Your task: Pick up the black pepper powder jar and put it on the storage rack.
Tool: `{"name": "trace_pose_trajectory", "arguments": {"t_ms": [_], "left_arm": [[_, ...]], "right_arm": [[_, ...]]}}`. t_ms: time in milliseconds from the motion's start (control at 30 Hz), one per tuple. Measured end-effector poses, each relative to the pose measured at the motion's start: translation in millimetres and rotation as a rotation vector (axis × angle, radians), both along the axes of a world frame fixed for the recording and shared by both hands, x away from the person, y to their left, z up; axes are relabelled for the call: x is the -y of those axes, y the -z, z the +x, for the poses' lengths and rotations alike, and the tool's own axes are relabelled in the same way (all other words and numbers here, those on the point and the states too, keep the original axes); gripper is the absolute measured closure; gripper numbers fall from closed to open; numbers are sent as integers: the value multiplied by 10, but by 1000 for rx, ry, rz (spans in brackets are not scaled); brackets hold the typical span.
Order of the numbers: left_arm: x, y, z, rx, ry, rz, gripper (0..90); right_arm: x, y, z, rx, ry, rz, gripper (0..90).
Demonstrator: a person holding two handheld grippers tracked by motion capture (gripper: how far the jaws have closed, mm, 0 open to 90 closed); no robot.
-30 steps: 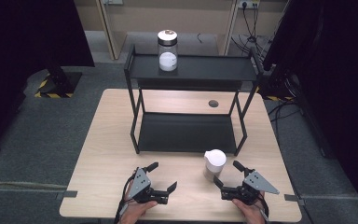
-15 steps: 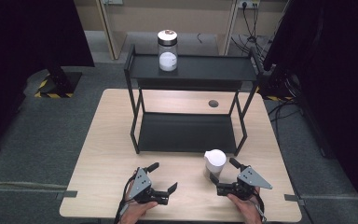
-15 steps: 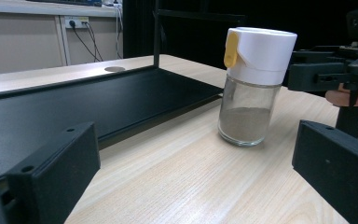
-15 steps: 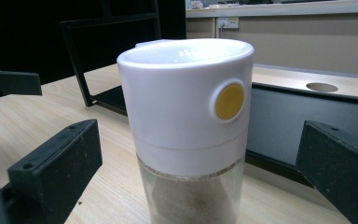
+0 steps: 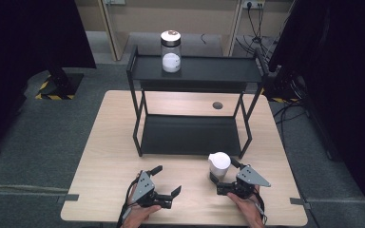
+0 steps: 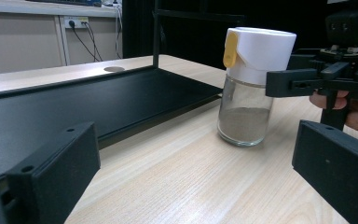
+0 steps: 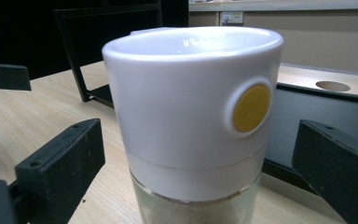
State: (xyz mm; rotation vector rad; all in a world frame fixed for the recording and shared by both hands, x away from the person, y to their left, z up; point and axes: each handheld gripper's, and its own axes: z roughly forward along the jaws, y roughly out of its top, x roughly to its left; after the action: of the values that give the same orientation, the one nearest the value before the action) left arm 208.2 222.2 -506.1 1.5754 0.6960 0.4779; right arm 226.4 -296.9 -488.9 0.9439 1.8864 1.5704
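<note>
While our right gripper point(image 5: 221, 183) stands around the shaker jar point(image 5: 219, 165), its jaws have just been closing in, yet a gap shows on each side of the white cap in the right gripper view, so we have no hold on it. This jar point(image 7: 191, 135) stands upright on the wooden table point(image 5: 119, 142), just in front of the lower shelf of the black rack point(image 5: 190, 135), near that rack's front right leg. We see greyish powder in its glass base and a yellow button on its cap from the left gripper view point(image 6: 251, 88). Our left gripper point(image 5: 166, 183) rests low over the table, well apart from the jar, with its jaws wide and nothing between them. On the rack's top shelf stands a second jar point(image 5: 170, 51) with a dark lid.
</note>
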Motion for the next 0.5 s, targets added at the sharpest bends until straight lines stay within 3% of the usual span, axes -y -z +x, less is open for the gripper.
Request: {"name": "trace_pose_trajectory", "arguments": {"t_ms": [233, 500], "left_arm": [[-1, 2, 3, -2, 1, -2, 1], [-5, 3, 3, -2, 2, -5, 1]], "right_arm": [[-36, 3, 46, -1, 4, -17, 80], [-35, 12, 100, -13, -10, -22, 217]]}}
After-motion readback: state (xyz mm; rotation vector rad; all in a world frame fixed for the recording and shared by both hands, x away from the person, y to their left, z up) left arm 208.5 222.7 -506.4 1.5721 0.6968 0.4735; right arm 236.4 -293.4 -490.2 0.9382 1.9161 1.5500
